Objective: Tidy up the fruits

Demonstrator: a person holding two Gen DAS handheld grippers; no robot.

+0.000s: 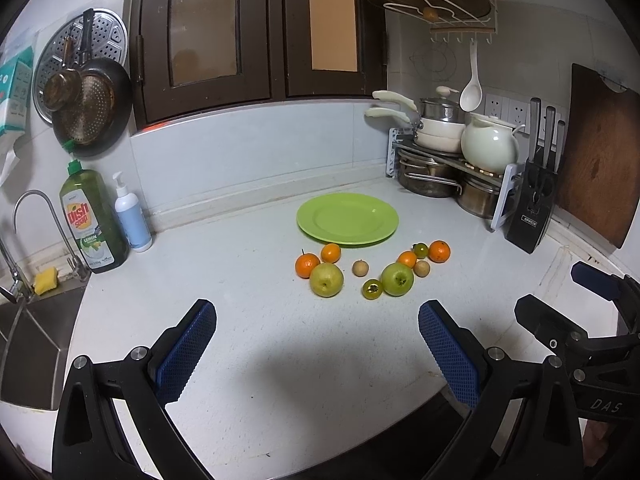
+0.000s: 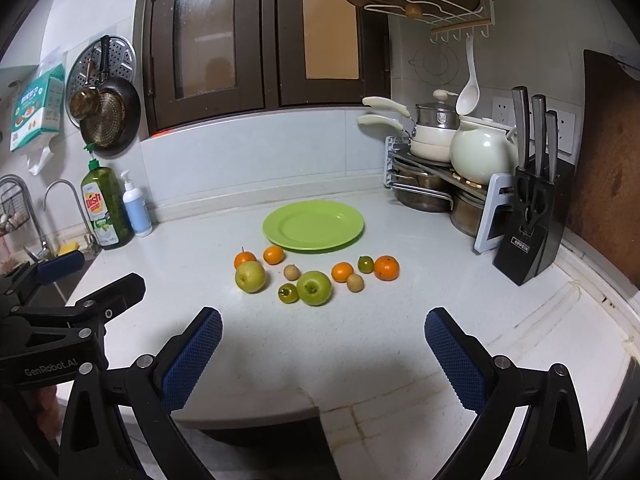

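Observation:
An empty green plate (image 1: 347, 220) (image 2: 313, 226) sits on the white counter. In front of it lie loose fruits: two green apples (image 1: 326, 279) (image 1: 397, 278) (image 2: 250, 276) (image 2: 314, 287), several oranges (image 1: 307, 265) (image 2: 386, 267), two small brown fruits (image 1: 360, 268) (image 2: 292, 272) and two small green fruits (image 1: 372, 289) (image 2: 288, 293). My left gripper (image 1: 316, 320) is open and empty, short of the fruits. My right gripper (image 2: 323, 326) is open and empty, also short of them. Each gripper shows at the edge of the other's view.
A sink (image 1: 28, 344) with tap, sponge, dish soap bottle (image 1: 93, 220) and pump bottle is at the left. A pot rack (image 1: 448, 168) with pots and a kettle, a knife block (image 1: 534, 208) and a cutting board (image 1: 600, 156) stand at the back right.

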